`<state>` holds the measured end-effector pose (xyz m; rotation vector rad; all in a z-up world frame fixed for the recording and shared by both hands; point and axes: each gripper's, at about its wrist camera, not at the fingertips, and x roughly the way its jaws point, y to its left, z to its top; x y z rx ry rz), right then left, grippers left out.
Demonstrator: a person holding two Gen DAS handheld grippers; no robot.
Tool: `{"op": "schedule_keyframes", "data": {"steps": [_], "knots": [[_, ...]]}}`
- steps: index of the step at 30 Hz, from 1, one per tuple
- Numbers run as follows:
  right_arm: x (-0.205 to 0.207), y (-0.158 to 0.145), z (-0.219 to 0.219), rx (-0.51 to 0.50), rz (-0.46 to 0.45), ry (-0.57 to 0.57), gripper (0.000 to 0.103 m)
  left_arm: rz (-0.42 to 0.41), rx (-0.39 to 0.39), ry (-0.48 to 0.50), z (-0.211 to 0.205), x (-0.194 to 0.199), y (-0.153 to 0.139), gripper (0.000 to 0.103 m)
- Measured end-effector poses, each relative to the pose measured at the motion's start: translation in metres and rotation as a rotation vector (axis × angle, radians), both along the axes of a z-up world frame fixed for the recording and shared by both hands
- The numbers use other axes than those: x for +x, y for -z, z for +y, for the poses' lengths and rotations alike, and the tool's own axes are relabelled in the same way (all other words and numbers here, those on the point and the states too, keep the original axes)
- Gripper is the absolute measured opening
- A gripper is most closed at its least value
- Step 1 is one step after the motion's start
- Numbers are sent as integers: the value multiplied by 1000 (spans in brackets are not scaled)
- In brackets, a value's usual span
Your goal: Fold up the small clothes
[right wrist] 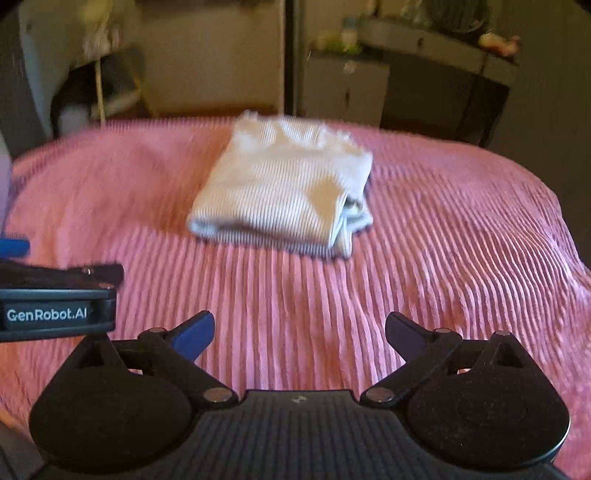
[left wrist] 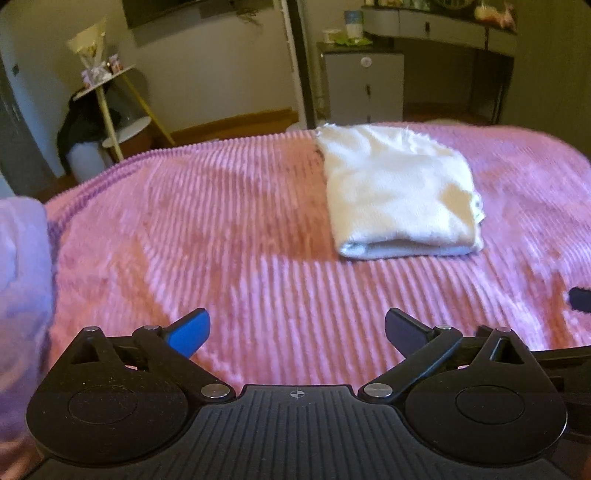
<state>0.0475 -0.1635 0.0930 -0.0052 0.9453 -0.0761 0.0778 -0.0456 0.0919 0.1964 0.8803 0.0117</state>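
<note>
A white ribbed garment (left wrist: 400, 192) lies folded into a compact rectangle on the pink ribbed bedspread (left wrist: 221, 240), ahead and to the right in the left wrist view. In the right wrist view it (right wrist: 280, 192) lies ahead, slightly left of centre. My left gripper (left wrist: 297, 328) is open and empty, above the bedspread short of the garment. My right gripper (right wrist: 299, 332) is open and empty, also short of the garment. The left gripper's body (right wrist: 55, 302) shows at the left of the right wrist view.
A lilac cloth (left wrist: 22, 266) lies at the bed's left edge. Beyond the bed stand a small white shelf stand (left wrist: 110, 107), a grey cabinet (left wrist: 364, 88) and a desk (left wrist: 443, 26). The bedspread (right wrist: 443, 258) slopes down at the right.
</note>
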Motion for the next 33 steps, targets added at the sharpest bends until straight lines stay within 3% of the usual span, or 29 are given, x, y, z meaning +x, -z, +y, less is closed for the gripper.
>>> {"op": "schedule_keyframes", "data": {"steps": [2, 5, 15, 21, 33], "knots": [[10, 1, 3, -49, 58, 9, 99, 3, 33, -10, 0, 5, 0, 103], [17, -2, 6, -89, 52, 18, 99, 9, 32, -27, 5, 10, -1, 103], [30, -6, -7, -56, 38, 60, 99, 23, 59, -35, 2, 24, 0, 103], [35, -8, -20, -5, 39, 95, 99, 66, 21, -32, 0, 29, 6, 103], [34, -7, -21, -8, 42, 105, 99, 92, -43, -26, -3, 30, 7, 103]]}}
